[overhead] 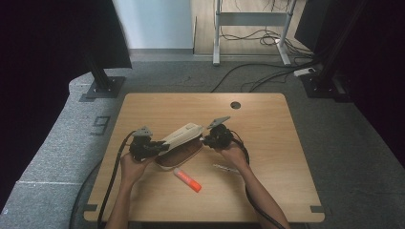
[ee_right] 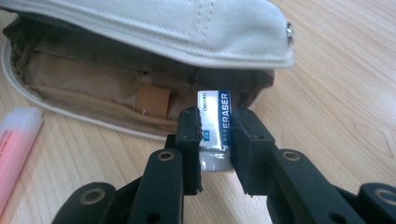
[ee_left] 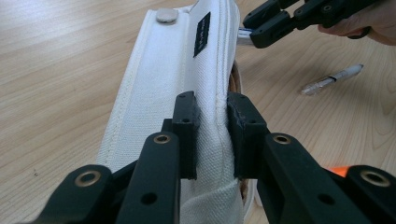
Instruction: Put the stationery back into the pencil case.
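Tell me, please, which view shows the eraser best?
The right gripper view: the eraser sits close up between its jaws, label readable. The left gripper view shows just a pale sliver in the far gripper; the high view cannot resolve it.

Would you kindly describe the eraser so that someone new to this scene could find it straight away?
Start at the wooden table and find the open white pencil case near its middle. Just off the case's right end, the right gripper is shut on a small white block. Its blue sleeve printed ERASER distinguishes it from the orange-capped marker and clear pen.

The eraser [ee_right: 215, 126] is partly hidden between the gripper's fingers [ee_right: 189, 135].
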